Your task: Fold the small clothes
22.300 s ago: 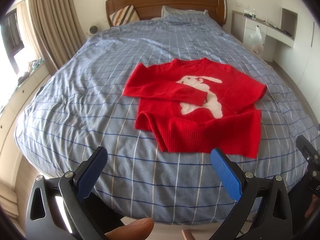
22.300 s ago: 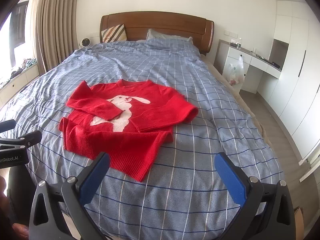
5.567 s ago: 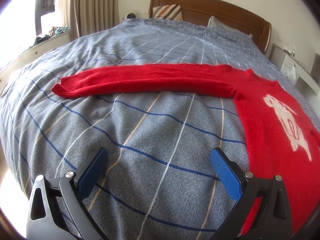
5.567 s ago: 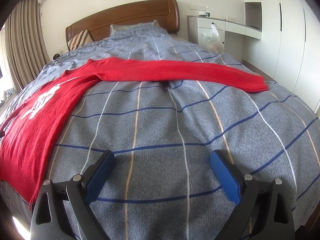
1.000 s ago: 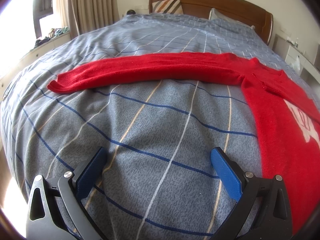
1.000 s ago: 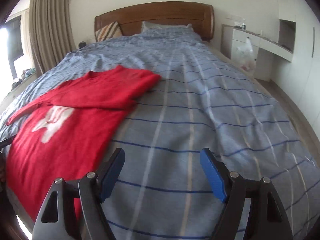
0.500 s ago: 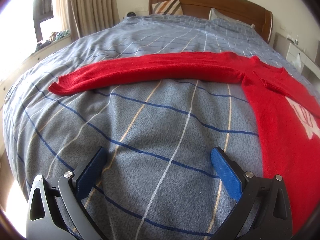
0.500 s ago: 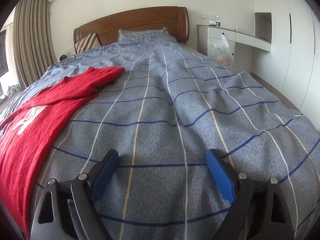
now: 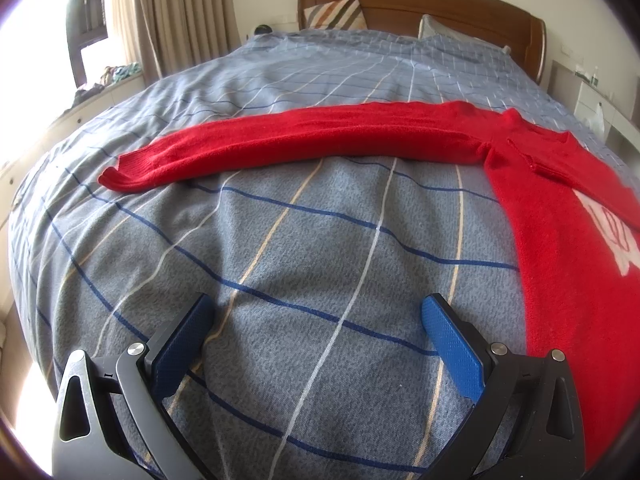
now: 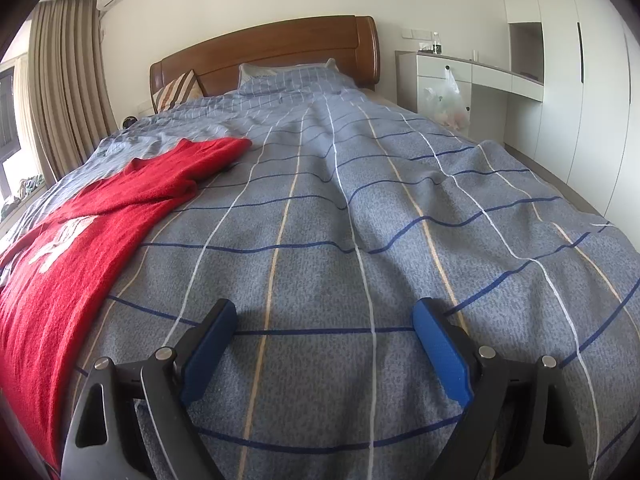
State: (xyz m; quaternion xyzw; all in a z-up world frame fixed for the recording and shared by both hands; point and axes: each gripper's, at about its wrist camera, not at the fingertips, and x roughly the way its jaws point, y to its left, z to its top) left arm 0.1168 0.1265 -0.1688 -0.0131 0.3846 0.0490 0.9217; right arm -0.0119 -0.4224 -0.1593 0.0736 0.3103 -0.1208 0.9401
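A red sweater with a white design lies flat on the blue checked bedspread. In the left wrist view its left sleeve stretches out leftward across the bed. My left gripper is open and empty, low over the bedspread, short of the sleeve. In the right wrist view the sweater lies at the left with its right sleeve folded in over the body. My right gripper is open and empty over bare bedspread, to the right of the sweater.
A wooden headboard and pillows stand at the far end. Curtains and a window ledge run along the left side. A white desk with a plastic bag and tall cupboards stand to the right.
Since 5.6 s ago the right sleeve has been folded in over the sweater body. In the last second the right gripper swung right and dropped lower. The left gripper barely moved.
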